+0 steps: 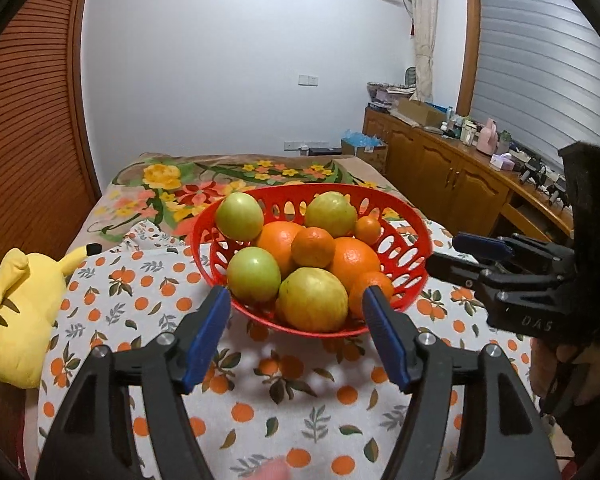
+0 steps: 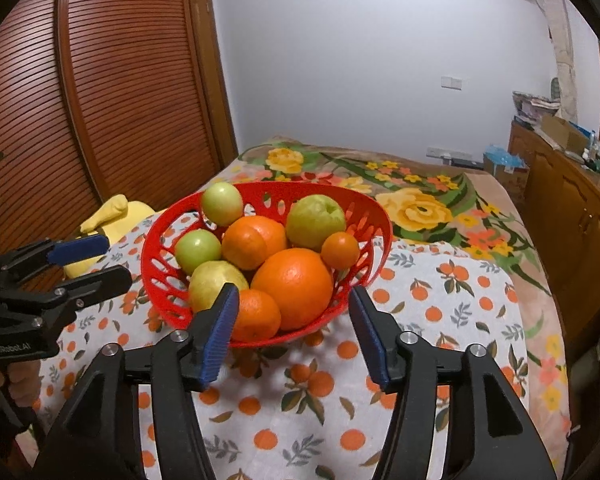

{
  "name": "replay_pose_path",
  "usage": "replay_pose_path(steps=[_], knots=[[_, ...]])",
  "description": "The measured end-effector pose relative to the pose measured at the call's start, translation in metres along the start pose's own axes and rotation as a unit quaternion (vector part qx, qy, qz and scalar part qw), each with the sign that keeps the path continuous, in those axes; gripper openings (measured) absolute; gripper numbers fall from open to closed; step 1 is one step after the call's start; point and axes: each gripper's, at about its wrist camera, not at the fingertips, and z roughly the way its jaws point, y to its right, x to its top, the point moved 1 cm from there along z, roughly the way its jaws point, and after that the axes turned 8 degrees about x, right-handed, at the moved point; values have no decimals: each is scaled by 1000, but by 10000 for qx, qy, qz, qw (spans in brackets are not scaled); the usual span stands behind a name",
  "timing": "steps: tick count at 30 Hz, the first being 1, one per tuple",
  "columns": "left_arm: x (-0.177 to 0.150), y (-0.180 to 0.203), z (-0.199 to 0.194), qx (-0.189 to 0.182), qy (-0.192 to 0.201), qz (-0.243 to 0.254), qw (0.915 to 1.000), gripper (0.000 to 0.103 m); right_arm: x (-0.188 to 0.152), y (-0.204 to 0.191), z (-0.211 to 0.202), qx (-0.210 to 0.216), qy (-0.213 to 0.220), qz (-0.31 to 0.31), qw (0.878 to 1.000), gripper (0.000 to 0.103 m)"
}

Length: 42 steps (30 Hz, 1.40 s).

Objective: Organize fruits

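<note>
Left wrist view: my left tool point(image 1: 294, 308) gapes wide, holding nothing, before the red basket point(image 1: 414, 240) heaped with every visible fruit point(image 1: 312, 298).

Right wrist view: my right tool point(image 2: 292, 312) likewise spread and bare; sorting seems complete, though the cloth's point(image 2: 432, 336) far side is hidden.

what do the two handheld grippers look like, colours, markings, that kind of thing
Both are black plastic tongs with ribbed blue pads on the fingertips and silver round bolts at the joints. The left tongs carry white "GenRobot.AI" lettering on the body, readable in the right wrist view. The right tongs show pale letters that look like "DAS" in the left wrist view. No cables or sleeves can be made out.
</note>
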Motion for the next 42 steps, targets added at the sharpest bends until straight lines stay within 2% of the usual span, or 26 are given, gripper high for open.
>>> replay_pose_path(steps=[5, 9, 14, 28, 42], knots=[[-4, 0, -18, 147, 124, -20, 9998, 69, -6, -8, -12, -113, 125, 36, 9999, 73], [-7, 0, -30, 265, 189, 4, 9995, 78, -11, -13, -25, -189, 256, 99, 9994, 81], [-13, -3, -49, 471, 298, -134, 9984, 79, -16, -20, -38, -310, 381, 91, 9988, 88], [-18, 2, -91, 515, 510, -103, 9973, 81, -25, -37, -75, -633, 778, 74, 9949, 91], [-28, 5, -99, 487, 448, -174, 9977, 81, -31, -50, -98, -766, 1022, 35, 9918, 91]])
